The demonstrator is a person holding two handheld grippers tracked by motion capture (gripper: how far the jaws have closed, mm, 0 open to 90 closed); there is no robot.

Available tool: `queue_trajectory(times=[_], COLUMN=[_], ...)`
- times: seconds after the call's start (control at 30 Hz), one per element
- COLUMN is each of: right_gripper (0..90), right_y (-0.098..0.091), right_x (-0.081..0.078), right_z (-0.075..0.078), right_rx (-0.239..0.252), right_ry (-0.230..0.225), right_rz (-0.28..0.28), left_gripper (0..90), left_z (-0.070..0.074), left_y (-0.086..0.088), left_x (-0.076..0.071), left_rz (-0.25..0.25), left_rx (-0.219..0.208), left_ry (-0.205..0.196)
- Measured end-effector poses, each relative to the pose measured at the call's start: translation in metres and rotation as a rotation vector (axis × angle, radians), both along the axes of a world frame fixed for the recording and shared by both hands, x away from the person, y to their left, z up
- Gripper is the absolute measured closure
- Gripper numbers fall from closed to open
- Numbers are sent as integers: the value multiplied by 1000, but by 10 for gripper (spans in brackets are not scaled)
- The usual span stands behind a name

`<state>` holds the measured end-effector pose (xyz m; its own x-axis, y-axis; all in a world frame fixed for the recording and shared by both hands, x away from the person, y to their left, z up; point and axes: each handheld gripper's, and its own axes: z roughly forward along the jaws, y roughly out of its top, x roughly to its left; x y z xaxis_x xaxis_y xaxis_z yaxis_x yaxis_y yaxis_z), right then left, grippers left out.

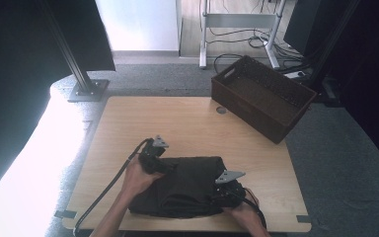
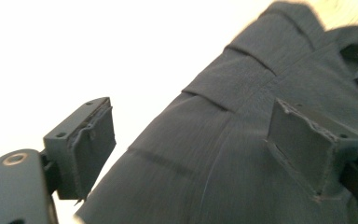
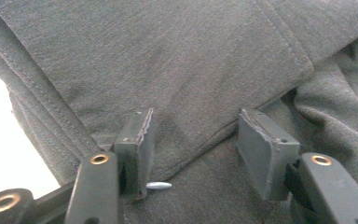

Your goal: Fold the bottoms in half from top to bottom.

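Note:
A dark grey folded garment (image 1: 190, 185) lies on the near half of the wooden table (image 1: 177, 118). My left gripper (image 1: 164, 164) sits at the garment's far left corner, held by a hand. In the left gripper view its jaws (image 2: 200, 140) stand wide open, one pad over the cloth (image 2: 242, 93) and the other off its edge, with nothing pinched. My right gripper (image 1: 216, 193) rests on the garment's right side. In the right gripper view its jaws (image 3: 198, 147) stand apart over the sweatshirt fabric (image 3: 168, 56) near a seam, gripping nothing.
A dark brown wicker basket (image 1: 246, 113) stands open at the table's far right corner. A black metal post on a base plate (image 1: 86, 89) stands beyond the far left corner. Cables trail from both grippers toward the near edge.

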<state>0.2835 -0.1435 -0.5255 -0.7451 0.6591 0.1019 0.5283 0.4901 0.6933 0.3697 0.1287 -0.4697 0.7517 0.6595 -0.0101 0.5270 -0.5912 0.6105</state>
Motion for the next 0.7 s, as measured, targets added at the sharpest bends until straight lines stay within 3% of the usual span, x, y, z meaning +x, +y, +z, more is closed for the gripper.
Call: queue_trajectory(times=[0.03, 0.1, 0.17, 0.23, 0.43, 0.57, 0.7], right_gripper=[414, 377, 341, 300, 186, 161, 160], right_y=[-1, -3, -5, -5, -4, -4, -4], right_x=[0, -1, -1, -1, -2, -3, -4], right_z=[0, 0, 0, 0, 0, -2, -4], right_rx=[4, 11, 16, 15, -5, -8, -12], right_ry=[0, -2, -3, -6, -25, -26, -18], right_rz=[-6, -19, -29, -39, -66, -76, -77], left_gripper=[177, 177, 172, 160, 118, 80, 75], left_z=[-5, -12, -13, -14, -26, -37, -47], left_y=[-3, -4, -1, 2, 11, 15, 26], left_x=[-2, -12, -24, -39, -78, -93, -99], left_rz=[-12, -16, -24, -33, -16, 14, 51], left_rx=[21, 59, 58, 85, 123, 131, 81], left_ry=[11, -14, -13, -33, -63, -69, -53])
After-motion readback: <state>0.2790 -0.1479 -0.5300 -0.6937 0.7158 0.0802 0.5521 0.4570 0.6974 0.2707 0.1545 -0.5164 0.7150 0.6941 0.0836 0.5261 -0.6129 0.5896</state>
